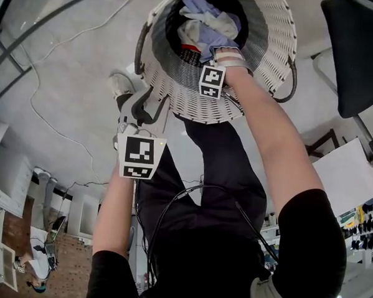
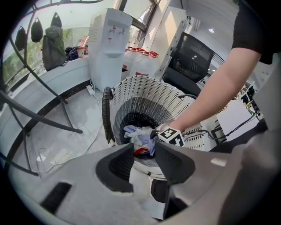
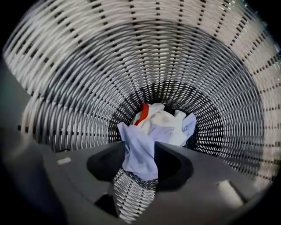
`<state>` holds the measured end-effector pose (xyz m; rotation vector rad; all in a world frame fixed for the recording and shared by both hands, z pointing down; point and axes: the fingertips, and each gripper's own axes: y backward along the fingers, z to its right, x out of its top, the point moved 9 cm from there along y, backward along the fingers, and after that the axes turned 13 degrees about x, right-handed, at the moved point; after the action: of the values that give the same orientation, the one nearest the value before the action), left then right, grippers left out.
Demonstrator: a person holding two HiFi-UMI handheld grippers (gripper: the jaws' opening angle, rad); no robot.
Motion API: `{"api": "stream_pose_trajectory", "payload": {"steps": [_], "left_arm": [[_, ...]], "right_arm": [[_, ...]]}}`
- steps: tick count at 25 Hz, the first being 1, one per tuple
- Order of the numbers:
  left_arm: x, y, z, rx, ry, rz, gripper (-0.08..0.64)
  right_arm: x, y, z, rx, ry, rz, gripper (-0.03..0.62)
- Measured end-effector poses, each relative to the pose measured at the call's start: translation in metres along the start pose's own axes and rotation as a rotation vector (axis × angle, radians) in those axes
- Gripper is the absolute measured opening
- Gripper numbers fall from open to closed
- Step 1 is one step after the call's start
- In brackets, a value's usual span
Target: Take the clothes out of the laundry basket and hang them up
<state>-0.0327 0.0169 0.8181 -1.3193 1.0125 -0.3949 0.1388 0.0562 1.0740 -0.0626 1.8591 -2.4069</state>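
Your right arm [image 1: 280,150] stretches forward, and your right gripper [image 3: 139,154] points straight down, jaws wide apart. Your left gripper [image 2: 144,153] tilts downward, its jaws also apart.

- Bright daylight comes from the windows [image 2: 13,55].
- Deep in the basket [image 3: 66,66] it is dim.
- My pictures bend round, with dark edges.
- My jaws look blurry up close.

White woven laundry basket [image 1: 281,39], round, upright on the floor, mouth open, with dark handles [image 2: 106,112] on opposite sides; the inner wall darkens toward the bottom. Clothes [image 1: 208,25] lie crumpled in a loose heap at the bottom: a pale blue garment [image 3: 139,151] raised uppermost, white garments [image 3: 164,119] beneath, and a red strip [image 3: 142,113] at the heap's edge.
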Motion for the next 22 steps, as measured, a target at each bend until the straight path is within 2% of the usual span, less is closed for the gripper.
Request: {"api": "stream_pose_trajectory", "payload": {"steps": [5,6,8,10,15,22], "left_arm": [[-0.004,-0.009,-0.006,0.007,0.022,-0.006,0.158],[-0.004,-0.01,-0.008,0.008,0.024,-0.009,0.158],[-0.003,-0.008,-0.011,0.006,0.024,-0.012,0.158],[0.0,-0.003,-0.012,0.001,0.018,-0.003,0.155],[0.006,0.007,-0.017,-0.012,0.005,0.022,0.146],[0.029,0.038,-0.022,-0.048,-0.016,0.09,0.146]], "right_arm": [[0.002,-0.03,0.003,0.009,0.003,-0.073,0.206],[0.002,-0.034,0.002,0.005,0.019,-0.106,0.164],[0.001,-0.036,0.001,-0.002,0.047,-0.17,0.018],[0.0,-0.029,0.002,-0.002,0.032,-0.182,0.017],[0.005,0.013,0.005,-0.012,-0.006,-0.117,0.017],[-0.002,0.109,-0.005,-0.061,-0.206,0.024,0.017]]}}
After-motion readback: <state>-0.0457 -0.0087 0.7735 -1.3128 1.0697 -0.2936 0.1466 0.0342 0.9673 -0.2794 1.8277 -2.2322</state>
